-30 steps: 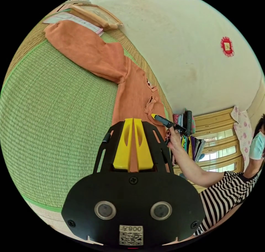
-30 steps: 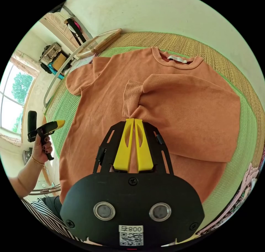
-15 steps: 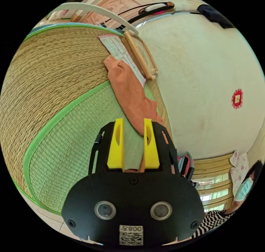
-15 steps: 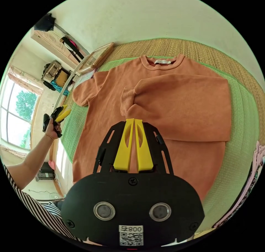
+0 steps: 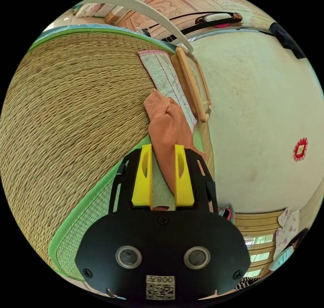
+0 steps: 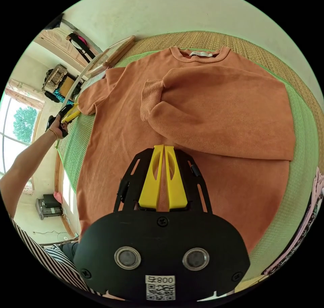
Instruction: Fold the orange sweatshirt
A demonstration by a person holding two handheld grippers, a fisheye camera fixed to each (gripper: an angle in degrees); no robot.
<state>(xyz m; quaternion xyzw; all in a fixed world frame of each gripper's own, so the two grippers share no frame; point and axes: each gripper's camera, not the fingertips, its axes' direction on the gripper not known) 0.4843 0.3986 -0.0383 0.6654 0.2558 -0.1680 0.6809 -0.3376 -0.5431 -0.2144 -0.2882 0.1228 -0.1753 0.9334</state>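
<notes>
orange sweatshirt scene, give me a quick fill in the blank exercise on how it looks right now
1. One sleeve of the orange sweatshirt lies folded across its ____.
2. The left gripper has its jaws ____ around the other sleeve.
3. The right gripper has its jaws ____.
4. The sweatshirt lies on a ____ mat.

Missing words: body; open; shut; green
</notes>
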